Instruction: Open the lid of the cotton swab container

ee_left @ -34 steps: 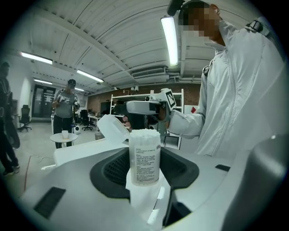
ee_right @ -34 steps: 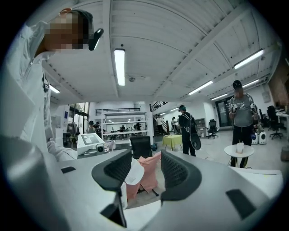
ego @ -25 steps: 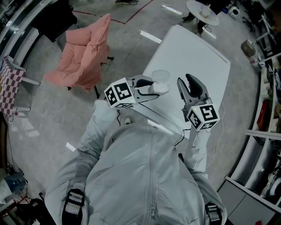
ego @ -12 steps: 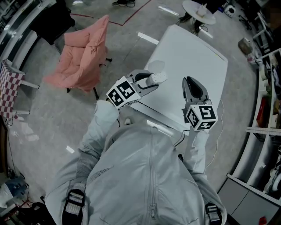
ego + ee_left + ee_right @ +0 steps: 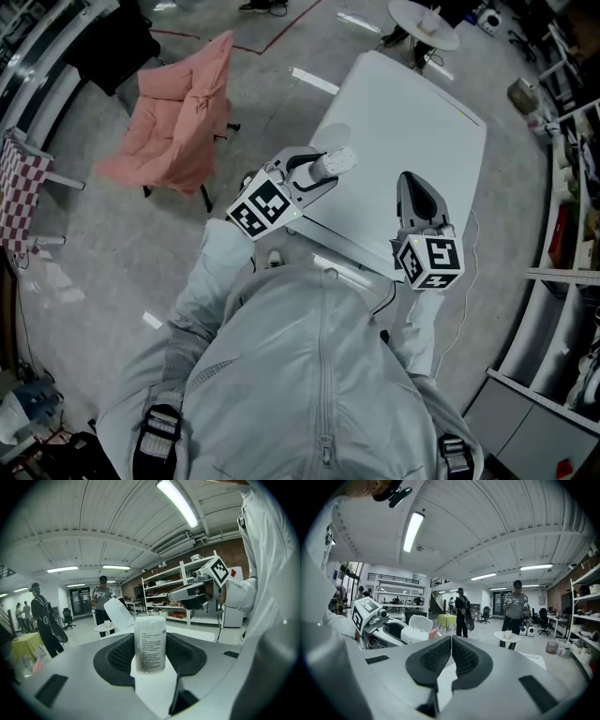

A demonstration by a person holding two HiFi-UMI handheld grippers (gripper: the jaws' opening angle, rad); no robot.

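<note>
The cotton swab container [image 5: 150, 641] is a clear cylinder packed with white swabs, with a printed label. It stands upright between the pads of my left gripper [image 5: 150, 663], which is shut on its lower part. Its hinged lid [image 5: 117, 613] is flipped up and back. In the head view the left gripper [image 5: 328, 174] holds the container [image 5: 337, 163] over the near left edge of the white table [image 5: 412, 103]. My right gripper [image 5: 411, 180] hangs over the table's near right part. Its pads [image 5: 461, 656] meet with nothing between them. The right gripper view shows the container [image 5: 411, 635] with the lid [image 5: 421, 622] raised.
A chair draped in pink cloth [image 5: 183, 112] stands on the floor to the left of the table. A small round table [image 5: 427, 21] stands beyond the far end. Shelving [image 5: 572, 141] runs along the right. Several people [image 5: 515, 604] stand in the room.
The right gripper's jaws have gone from wide apart to closed, empty, and it drew back a little. The left gripper turned and shifted up and right with the container.
</note>
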